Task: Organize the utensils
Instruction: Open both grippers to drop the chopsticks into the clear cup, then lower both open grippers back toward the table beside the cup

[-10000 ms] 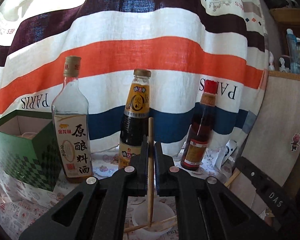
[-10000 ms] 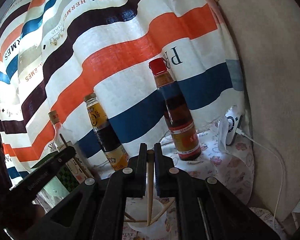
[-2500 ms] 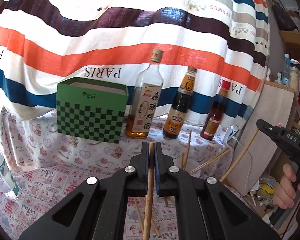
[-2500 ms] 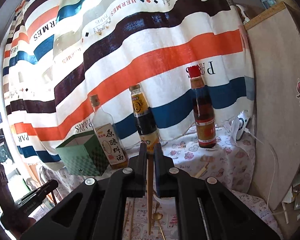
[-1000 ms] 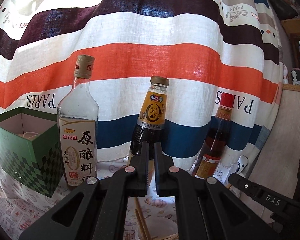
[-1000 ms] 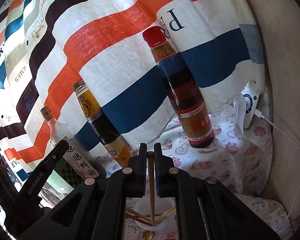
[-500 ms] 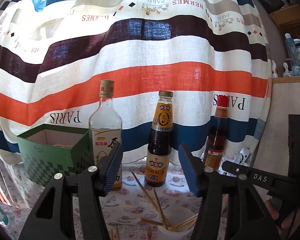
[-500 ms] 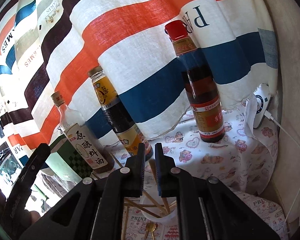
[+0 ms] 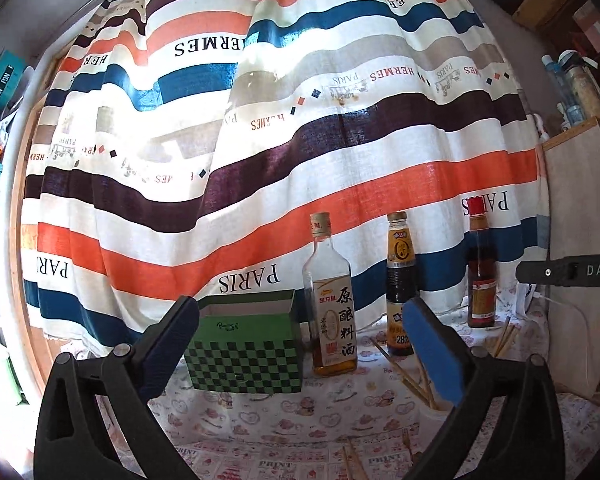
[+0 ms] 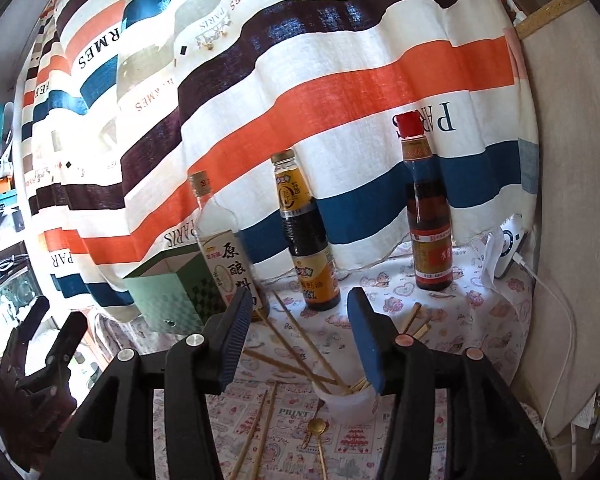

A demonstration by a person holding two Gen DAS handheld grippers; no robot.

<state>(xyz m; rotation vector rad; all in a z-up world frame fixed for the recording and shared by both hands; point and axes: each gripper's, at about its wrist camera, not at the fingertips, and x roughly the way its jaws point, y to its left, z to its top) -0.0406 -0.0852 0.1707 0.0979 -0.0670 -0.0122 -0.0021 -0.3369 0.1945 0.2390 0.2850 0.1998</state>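
Observation:
A small white cup [image 10: 346,402] stands on the printed tablecloth with several wooden chopsticks [image 10: 300,342] leaning out of it. Two loose chopsticks [image 10: 258,432] and a gold spoon [image 10: 318,428] lie on the cloth in front of it. My right gripper [image 10: 298,340] is open and empty, just above and in front of the cup. My left gripper [image 9: 300,350] is open and empty, held farther back; in its view the chopsticks [image 9: 406,376] stick up at the right, partly behind the right finger. The right gripper's body [image 9: 568,270] shows at that view's right edge.
A green checkered box [image 9: 246,346], open on top, stands at the left. Three sauce bottles stand along the striped curtain: clear [image 9: 332,300], dark with yellow label [image 9: 400,280], red-capped [image 9: 480,268]. A wooden board [image 10: 572,200] and a white charger with cable [image 10: 508,248] are at the right.
Both grippers have opened; the right one let its chopstick go into the cup. Both pulled back from the cup, the left one farthest, so the box and bottles look smaller.

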